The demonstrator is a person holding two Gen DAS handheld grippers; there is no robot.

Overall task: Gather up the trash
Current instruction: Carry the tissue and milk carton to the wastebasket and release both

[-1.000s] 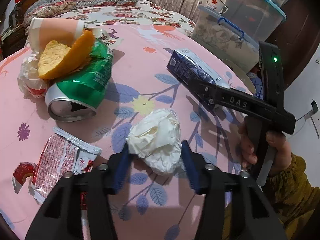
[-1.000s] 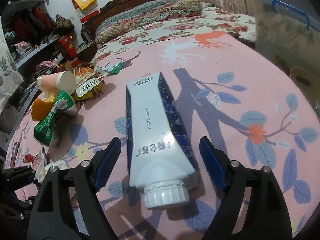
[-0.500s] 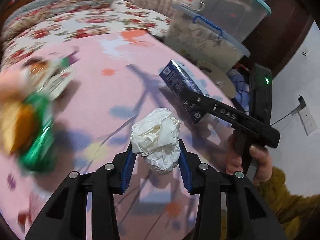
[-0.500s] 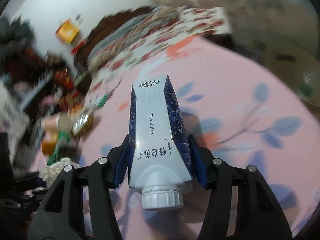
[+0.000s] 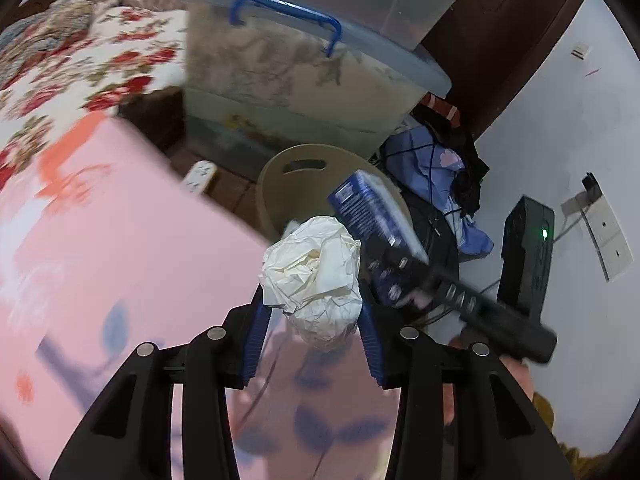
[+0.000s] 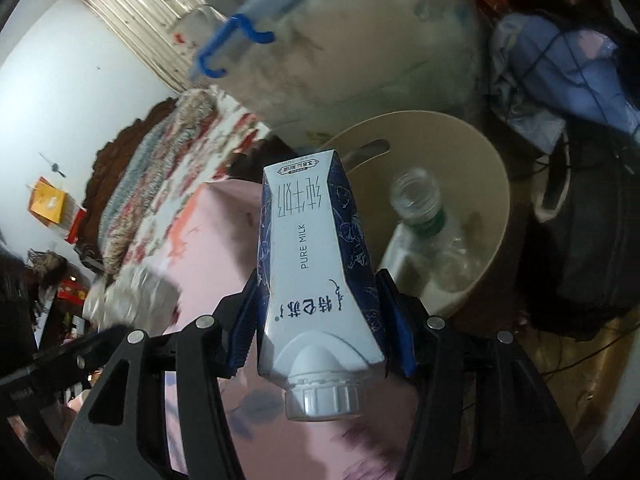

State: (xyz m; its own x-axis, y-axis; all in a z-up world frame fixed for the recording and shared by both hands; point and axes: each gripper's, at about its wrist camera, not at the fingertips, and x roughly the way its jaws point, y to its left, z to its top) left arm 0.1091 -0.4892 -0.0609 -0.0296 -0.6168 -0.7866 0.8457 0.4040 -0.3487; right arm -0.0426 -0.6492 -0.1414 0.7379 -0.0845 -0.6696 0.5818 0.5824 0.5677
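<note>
Beside the pink tablecloth [image 5: 120, 240] your left gripper [image 5: 312, 320], jaws easing apart, hugs the soft, feather-light paper wad [image 5: 316, 276], and your right gripper [image 6: 320, 320] clamps the stiff, light-looking milk carton [image 6: 316, 260] low on its sides above the beige bin [image 6: 488, 208].

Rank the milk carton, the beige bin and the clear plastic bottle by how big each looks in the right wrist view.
1. Beige bin, largest even with the carton hiding part of it.
2. Milk carton, enlarged by sitting right at the camera.
3. Clear plastic bottle lying in the bin, smallest.
</note>
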